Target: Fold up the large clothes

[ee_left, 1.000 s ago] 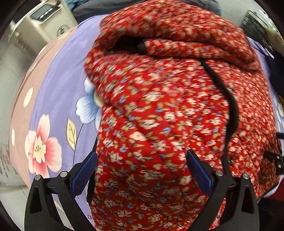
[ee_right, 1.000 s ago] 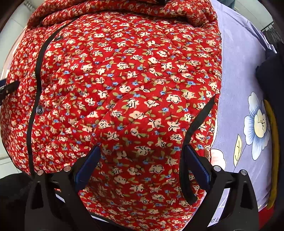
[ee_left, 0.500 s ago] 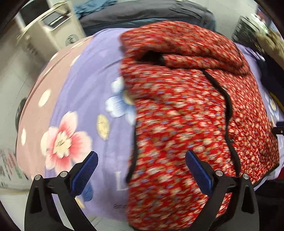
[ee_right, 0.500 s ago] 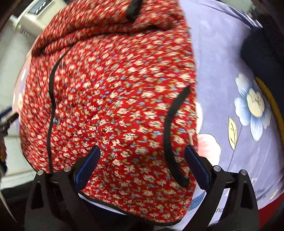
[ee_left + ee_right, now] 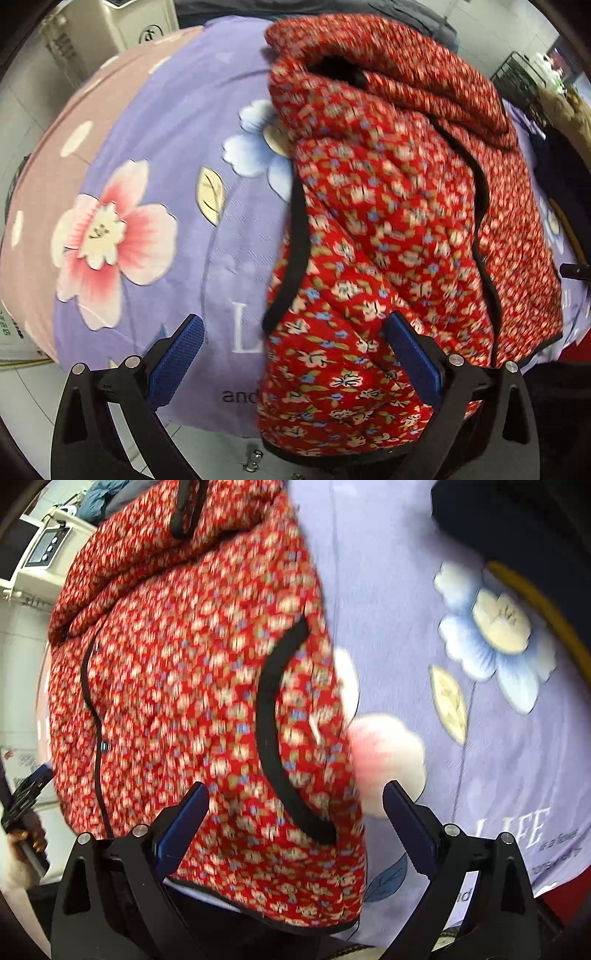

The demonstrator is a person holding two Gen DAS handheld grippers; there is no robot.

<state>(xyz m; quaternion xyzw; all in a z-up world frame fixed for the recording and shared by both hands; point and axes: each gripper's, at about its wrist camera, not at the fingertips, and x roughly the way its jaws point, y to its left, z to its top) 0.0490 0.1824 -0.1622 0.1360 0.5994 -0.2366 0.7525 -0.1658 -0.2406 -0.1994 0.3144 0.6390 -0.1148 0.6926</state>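
Both the left gripper (image 5: pixel 291 358) and right gripper (image 5: pixel 295 819) gape wide, holding nothing, over the folded red floral quilted jacket (image 5: pixel 388 229) on the lilac flowered bedsheet (image 5: pixel 177 147).

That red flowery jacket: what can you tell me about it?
The red jacket looks quilted and padded, printed with small cream and blue flowers and edged in black trim. It lies folded in a thick bundle on the purple floral sheet, its near edge hanging over. Both tools, left and right, are open, not clamping it.
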